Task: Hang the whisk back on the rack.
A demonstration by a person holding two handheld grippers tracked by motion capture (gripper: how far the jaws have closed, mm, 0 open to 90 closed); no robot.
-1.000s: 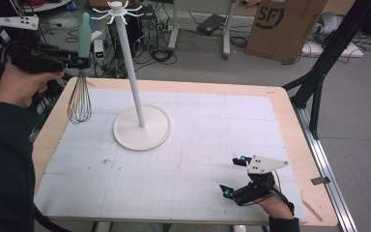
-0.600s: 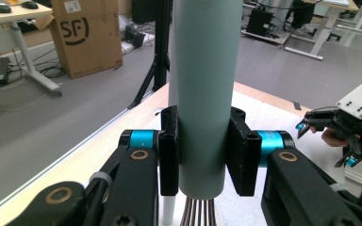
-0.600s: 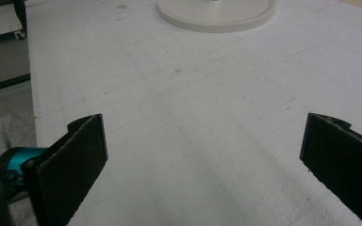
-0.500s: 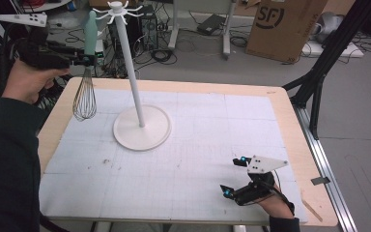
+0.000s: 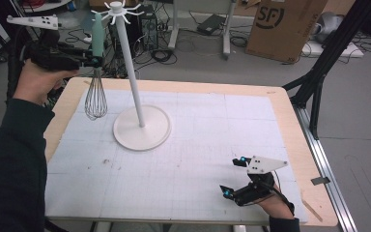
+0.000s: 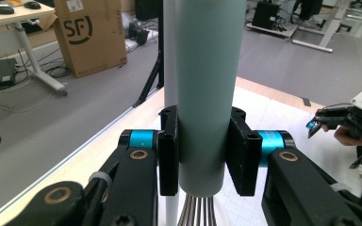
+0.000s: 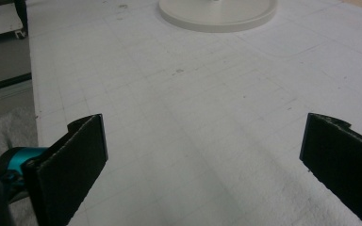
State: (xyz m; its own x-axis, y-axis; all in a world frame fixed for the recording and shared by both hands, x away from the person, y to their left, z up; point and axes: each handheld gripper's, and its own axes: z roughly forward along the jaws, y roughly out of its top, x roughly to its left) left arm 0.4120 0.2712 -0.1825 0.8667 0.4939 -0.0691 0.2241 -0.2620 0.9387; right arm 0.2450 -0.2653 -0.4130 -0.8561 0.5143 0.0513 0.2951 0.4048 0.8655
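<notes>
So we see the right tool [image 5: 235,177] resting idle at the near edge of the surface [image 5: 212,159], its jaws wide apart and empty. Farther off, the left tool [image 5: 89,62] is clamped on the pale green handle of the whisk [image 5: 96,92], lifted upright beside the white hook stand [image 5: 130,72]. We judge the pickup done; hanging it on a top hook remains.

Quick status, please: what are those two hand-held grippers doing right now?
Left hand-held gripper shut on whisk handle, held high beside the stand. Right hand-held gripper open, resting on the table. Whisk not hung yet; nothing in the way.
</notes>
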